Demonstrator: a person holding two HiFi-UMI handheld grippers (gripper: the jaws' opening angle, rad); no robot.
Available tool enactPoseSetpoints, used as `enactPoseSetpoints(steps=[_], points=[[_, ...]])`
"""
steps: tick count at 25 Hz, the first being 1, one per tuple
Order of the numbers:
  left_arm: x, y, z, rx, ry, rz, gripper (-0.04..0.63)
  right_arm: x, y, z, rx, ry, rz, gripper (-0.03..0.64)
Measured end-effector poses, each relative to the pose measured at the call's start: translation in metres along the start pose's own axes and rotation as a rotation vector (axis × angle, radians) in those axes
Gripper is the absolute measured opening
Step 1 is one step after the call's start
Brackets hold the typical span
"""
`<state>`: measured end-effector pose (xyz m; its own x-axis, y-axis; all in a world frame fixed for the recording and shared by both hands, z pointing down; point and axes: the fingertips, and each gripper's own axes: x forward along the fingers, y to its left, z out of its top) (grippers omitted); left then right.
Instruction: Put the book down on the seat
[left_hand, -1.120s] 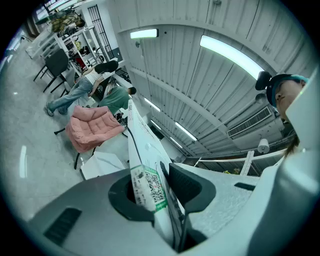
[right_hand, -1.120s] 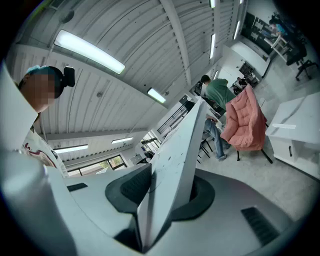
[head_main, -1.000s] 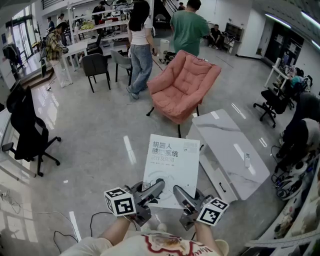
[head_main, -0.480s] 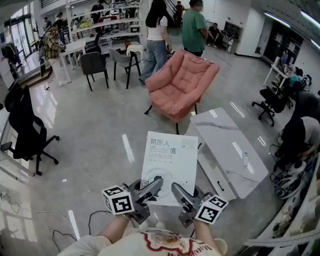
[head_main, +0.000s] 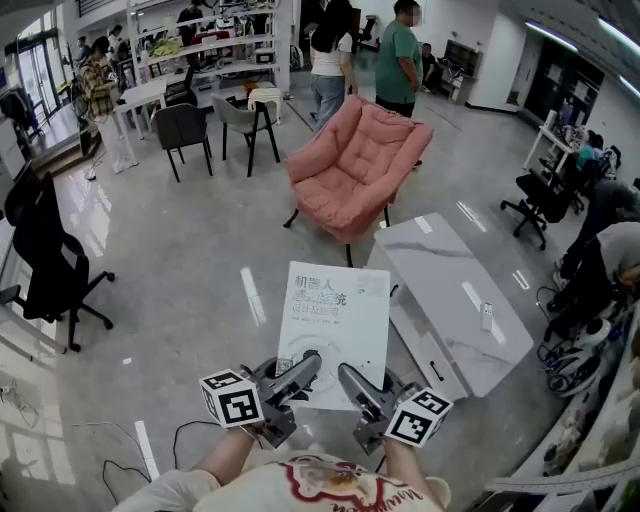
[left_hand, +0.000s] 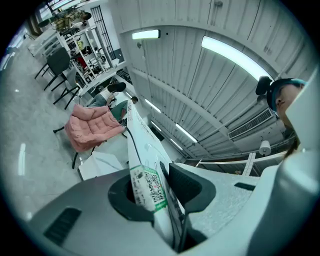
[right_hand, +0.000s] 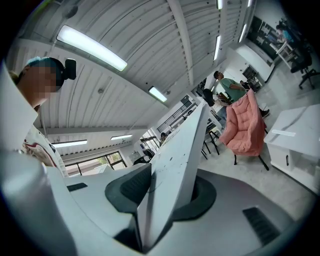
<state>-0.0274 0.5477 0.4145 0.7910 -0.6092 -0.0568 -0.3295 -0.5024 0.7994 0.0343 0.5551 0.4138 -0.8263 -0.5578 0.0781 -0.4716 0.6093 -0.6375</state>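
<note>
A white book (head_main: 333, 325) with teal print on its cover is held flat in front of me, above the floor. My left gripper (head_main: 305, 368) is shut on its near left edge and my right gripper (head_main: 347, 378) is shut on its near right edge. In the left gripper view the book (left_hand: 145, 165) runs edge-on between the dark pads, and in the right gripper view the book (right_hand: 175, 165) does the same. The pink padded armchair (head_main: 355, 168) stands ahead on thin black legs, its seat facing me, with nothing on it.
A low white marble-look table (head_main: 455, 300) stands to the right of the book. Two people (head_main: 400, 60) stand behind the armchair. Grey chairs (head_main: 185, 130) and desks lie at the back left, a black office chair (head_main: 45, 250) at the left. Cables (head_main: 180, 440) lie on the floor near me.
The view has moved forward: the armchair and table sit slightly nearer and lower in frame. The two people behind the chair have walked to the right. Both grips on the book are unchanged.
</note>
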Motion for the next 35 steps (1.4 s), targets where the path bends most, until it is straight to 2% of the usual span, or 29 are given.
enactPoseSetpoints(steps=[11, 18, 27, 35], points=[[0.019, 0.005, -0.005, 0.001, -0.03, 0.034, 0.089, -0.005, -0.02, 0.008, -0.003, 0.026, 0.026, 0.118], [0.041, 0.037, 0.015, -0.014, -0.04, 0.038, 0.089, 0.022, -0.05, 0.022, -0.01, 0.043, 0.02, 0.118], [0.111, 0.113, 0.085, -0.012, -0.017, 0.011, 0.09, 0.096, -0.131, 0.077, -0.019, 0.023, -0.008, 0.118], [0.181, 0.202, 0.194, 0.006, 0.008, -0.009, 0.089, 0.206, -0.212, 0.153, -0.024, -0.015, -0.024, 0.118]])
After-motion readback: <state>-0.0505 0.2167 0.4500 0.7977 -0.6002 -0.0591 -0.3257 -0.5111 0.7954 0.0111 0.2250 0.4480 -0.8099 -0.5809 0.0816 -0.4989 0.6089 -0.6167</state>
